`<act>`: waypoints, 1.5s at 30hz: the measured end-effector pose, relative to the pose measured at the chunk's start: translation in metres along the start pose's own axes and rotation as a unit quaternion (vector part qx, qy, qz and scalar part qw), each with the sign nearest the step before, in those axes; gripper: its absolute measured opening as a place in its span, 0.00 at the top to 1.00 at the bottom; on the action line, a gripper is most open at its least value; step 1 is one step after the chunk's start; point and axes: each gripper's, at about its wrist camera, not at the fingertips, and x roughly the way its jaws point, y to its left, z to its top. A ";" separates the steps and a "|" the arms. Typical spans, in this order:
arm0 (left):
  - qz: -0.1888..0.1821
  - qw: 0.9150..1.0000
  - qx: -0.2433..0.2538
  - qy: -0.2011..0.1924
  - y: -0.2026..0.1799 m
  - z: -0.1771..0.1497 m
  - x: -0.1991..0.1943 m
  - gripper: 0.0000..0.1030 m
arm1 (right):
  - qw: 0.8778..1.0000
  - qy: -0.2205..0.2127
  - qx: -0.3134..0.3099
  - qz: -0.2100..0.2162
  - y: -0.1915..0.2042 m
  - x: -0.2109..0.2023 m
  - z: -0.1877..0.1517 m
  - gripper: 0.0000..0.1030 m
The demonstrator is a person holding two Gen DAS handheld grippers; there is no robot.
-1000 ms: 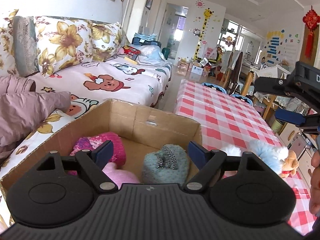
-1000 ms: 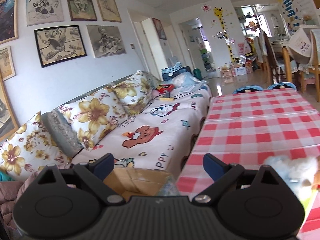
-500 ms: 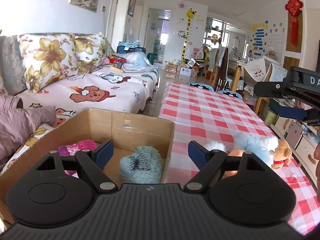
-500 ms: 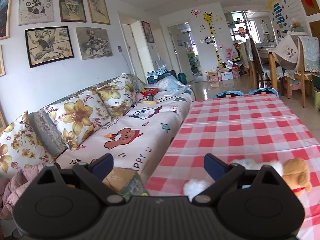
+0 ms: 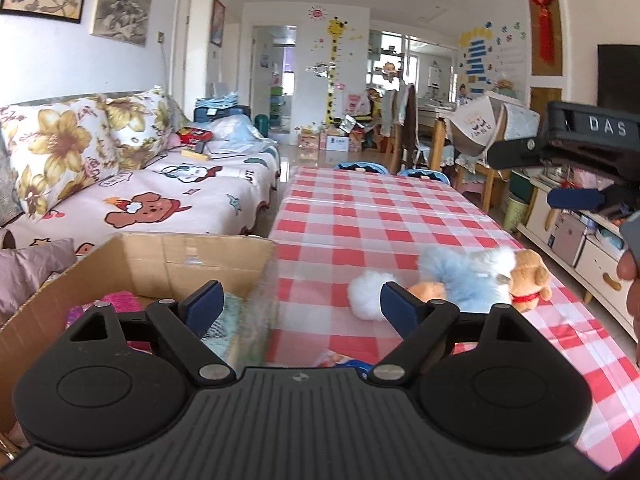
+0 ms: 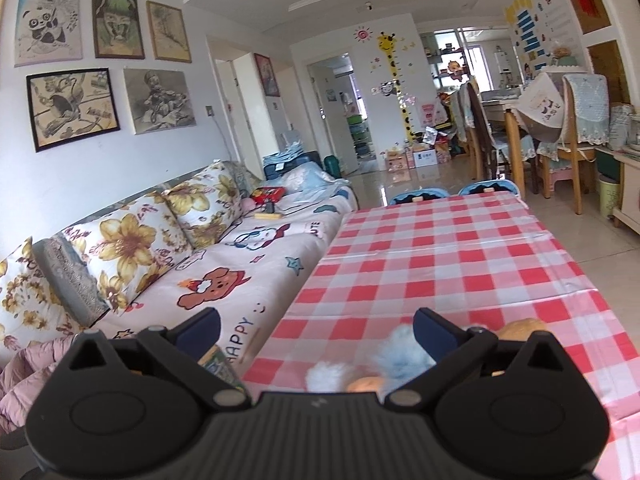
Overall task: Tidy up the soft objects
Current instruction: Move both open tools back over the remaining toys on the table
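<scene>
Soft toys (image 5: pixel 468 276) lie in a small heap on the red-checked tabletop (image 5: pixel 372 216), right of the cardboard box (image 5: pixel 168 256): a white pom-pom (image 5: pixel 366 294) nearest the box, a pale blue fluffy toy behind it, a tan plush dog with a red collar (image 5: pixel 526 276) at the far right. The box sits at the tabletop's left edge beside the sofa (image 5: pixel 168 196), and already holds a pink item (image 5: pixel 116 300) and a teal knitted one, half hidden behind the left gripper (image 5: pixel 298 306).

Both sets of jaws have just been opening and now stand wide, with nothing pressed between the pads. The left gripper hangs over the box's right wall; the right gripper (image 6: pixel 316 330) looks along the tabletop with the heap just under its right finger (image 6: pixel 434 330), so the toys sit low and partly hidden in its view.

The step in hand looks like reaching for the next toy. To do it well, the right gripper should tip further down and centre on one toy, probably the blue fluffy one (image 6: pixel 400 350), before closing. Fur compresses, so the jaws should go deep around the body rather than pinch loose fluff, or a neighbour may drag along.
</scene>
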 end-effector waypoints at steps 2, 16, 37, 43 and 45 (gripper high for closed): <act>-0.003 1.000 0.005 0.002 0.001 -0.001 0.001 0.00 | 1.000 -0.004 0.001 -0.006 -0.006 -0.004 0.001 0.01; -0.025 0.999 0.044 0.015 -0.011 -0.005 0.004 0.00 | 0.999 -0.018 0.027 -0.040 -0.053 -0.023 0.006 0.01; 0.010 0.995 0.062 0.072 -0.014 -0.029 0.036 0.00 | 0.995 0.016 0.040 -0.089 -0.100 -0.003 -0.007 0.01; 0.033 0.995 0.035 0.087 -0.005 -0.033 0.050 0.00 | 0.996 0.044 0.025 -0.071 -0.096 0.027 -0.022 0.01; 0.038 0.995 0.033 0.089 -0.004 -0.034 0.055 0.00 | 0.996 0.052 0.022 -0.069 -0.097 0.036 -0.025 0.01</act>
